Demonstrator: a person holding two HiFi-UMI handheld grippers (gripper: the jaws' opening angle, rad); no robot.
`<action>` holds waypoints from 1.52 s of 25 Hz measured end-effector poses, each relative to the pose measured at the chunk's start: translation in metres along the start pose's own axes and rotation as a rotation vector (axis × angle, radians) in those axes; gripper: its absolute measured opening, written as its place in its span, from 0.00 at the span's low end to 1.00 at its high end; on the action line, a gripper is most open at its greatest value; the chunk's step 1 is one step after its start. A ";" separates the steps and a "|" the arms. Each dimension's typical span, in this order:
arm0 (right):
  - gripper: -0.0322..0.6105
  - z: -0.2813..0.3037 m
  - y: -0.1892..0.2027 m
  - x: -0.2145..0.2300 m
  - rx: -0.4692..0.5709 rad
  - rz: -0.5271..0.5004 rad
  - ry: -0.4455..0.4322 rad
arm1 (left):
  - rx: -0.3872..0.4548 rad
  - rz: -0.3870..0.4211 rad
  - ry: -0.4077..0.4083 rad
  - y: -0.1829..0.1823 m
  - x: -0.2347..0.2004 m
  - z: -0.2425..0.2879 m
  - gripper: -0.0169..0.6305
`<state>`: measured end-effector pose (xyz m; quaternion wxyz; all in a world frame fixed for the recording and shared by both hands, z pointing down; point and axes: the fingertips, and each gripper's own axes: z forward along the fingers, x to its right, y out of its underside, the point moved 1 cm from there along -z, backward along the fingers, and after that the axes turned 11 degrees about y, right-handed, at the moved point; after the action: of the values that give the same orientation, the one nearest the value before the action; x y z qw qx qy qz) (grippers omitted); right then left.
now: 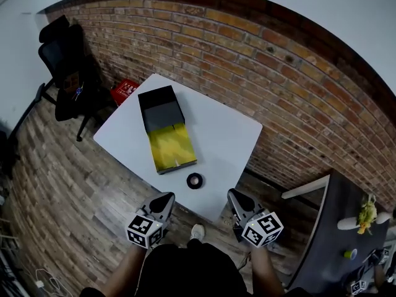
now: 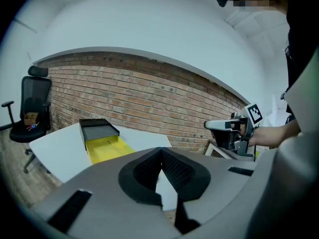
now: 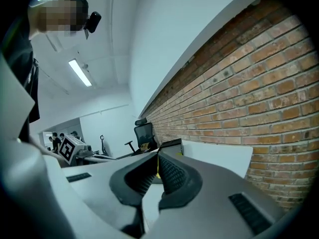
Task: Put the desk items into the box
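Nothing has been picked up yet; to my eye this is the approach, ahead of the first grasp. The box [image 1: 159, 104] lies open on the white table [image 1: 229, 135], its black end toward the brick wall and its yellow end toward the person. The only loose item I can see is a small black ring [image 1: 194, 180], likely a roll of tape, lying on the table just off the box's yellow end.

Both tools hang on the person's side of the box, short of the table's near edge. The left gripper [image 1: 166, 198] has its jaws pressed together on nothing, and the right gripper [image 1: 234, 195] is the same. The ring lies between the two tips and a little beyond them, nearer the box than either.

The next move, I'd judge, calls for one gripper to spread its jaws, come down over the ring and close on its rim. From there it is a short carry to the box.
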<state>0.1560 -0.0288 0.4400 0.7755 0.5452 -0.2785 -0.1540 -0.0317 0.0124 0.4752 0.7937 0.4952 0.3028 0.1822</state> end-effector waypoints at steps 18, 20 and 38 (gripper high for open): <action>0.08 0.039 0.008 0.017 -0.072 -0.002 -0.073 | -0.047 -0.014 -0.031 0.007 -0.028 0.050 0.05; 0.08 0.042 0.009 0.016 -0.076 0.010 -0.067 | -0.059 -0.018 -0.014 0.009 -0.031 0.054 0.05; 0.08 0.082 0.042 0.008 -0.132 -0.015 0.070 | -0.259 0.087 0.179 0.043 -0.061 0.101 0.05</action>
<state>0.1102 -0.0803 0.5017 0.8178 0.5002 -0.2364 -0.1584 -0.0099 -0.0723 0.5651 0.8119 0.3834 0.3246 0.2975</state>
